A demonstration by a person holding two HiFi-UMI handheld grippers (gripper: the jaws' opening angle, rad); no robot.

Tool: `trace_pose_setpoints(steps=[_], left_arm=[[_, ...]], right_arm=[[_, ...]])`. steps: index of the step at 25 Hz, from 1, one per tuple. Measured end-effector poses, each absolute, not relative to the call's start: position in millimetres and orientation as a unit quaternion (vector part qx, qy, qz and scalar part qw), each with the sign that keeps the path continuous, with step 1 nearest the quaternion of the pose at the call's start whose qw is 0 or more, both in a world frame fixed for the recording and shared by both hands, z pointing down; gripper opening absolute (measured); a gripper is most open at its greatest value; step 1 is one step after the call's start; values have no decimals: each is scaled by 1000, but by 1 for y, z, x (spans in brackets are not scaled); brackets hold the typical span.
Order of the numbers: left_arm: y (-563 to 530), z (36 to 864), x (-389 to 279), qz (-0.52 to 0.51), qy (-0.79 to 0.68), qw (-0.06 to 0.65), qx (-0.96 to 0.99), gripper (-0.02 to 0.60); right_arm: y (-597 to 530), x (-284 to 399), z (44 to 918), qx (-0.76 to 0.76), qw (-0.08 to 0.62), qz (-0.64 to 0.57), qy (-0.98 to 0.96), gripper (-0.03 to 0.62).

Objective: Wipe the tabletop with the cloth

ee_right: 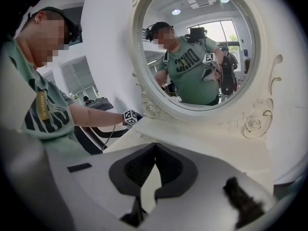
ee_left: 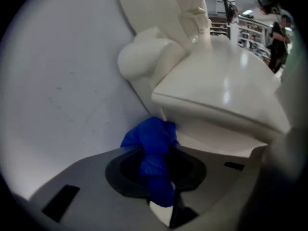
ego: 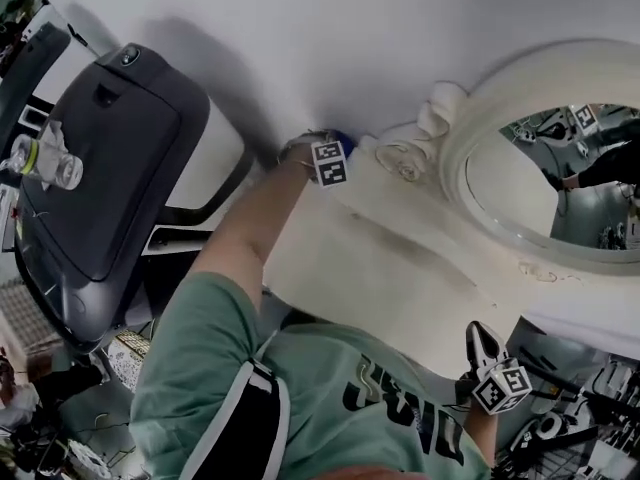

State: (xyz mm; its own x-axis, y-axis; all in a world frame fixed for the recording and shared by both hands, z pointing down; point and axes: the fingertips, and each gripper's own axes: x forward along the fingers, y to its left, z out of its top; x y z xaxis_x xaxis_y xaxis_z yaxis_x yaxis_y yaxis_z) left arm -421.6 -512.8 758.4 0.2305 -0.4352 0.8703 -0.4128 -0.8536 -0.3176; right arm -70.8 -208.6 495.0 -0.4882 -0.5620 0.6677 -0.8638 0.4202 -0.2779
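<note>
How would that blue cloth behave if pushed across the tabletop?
Probably floppy: the blue cloth sits crumpled between the left gripper's jaws. Likely light, since that pinch alone holds it. It may bunch rather than slide flat.

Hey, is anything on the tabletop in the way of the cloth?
Nothing visible. The left gripper is shut on the cloth at the tabletop's end by the wall, and the top looks bare. Only the mirror frame stands along its back edge.
</note>
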Motion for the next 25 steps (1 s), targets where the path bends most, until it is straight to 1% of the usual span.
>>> trace_pose_setpoints(steps=[4, 8, 12, 15, 19, 23, 25], left_arm=[[-519, 763, -415, -557, 249, 30, -792, 97], [-493, 761, -411, -558, 232, 52, -795, 89], [-420, 759, -432, -580, 201, 98, -783, 84], [-330, 756, -439, -597, 170, 105, -777, 84], [-184, 752, -435, -607, 174, 65, -772, 84], [-34, 765, -447, -656, 160, -8, -738, 91], [25, 775, -457, -674, 163, -51, -718, 92]], right_arm=[[-214, -66, 496, 452, 243, 316, -798, 12], [-209, -70, 502, 437, 240, 315, -807, 12], [-203, -70, 500, 410, 228, 300, -831, 12], [-187, -61, 493, 393, 215, 290, -846, 12], [-141, -41, 483, 363, 203, 267, -869, 12], [-84, -4, 471, 344, 199, 252, -882, 12], [-65, 14, 474, 344, 185, 258, -884, 12]])
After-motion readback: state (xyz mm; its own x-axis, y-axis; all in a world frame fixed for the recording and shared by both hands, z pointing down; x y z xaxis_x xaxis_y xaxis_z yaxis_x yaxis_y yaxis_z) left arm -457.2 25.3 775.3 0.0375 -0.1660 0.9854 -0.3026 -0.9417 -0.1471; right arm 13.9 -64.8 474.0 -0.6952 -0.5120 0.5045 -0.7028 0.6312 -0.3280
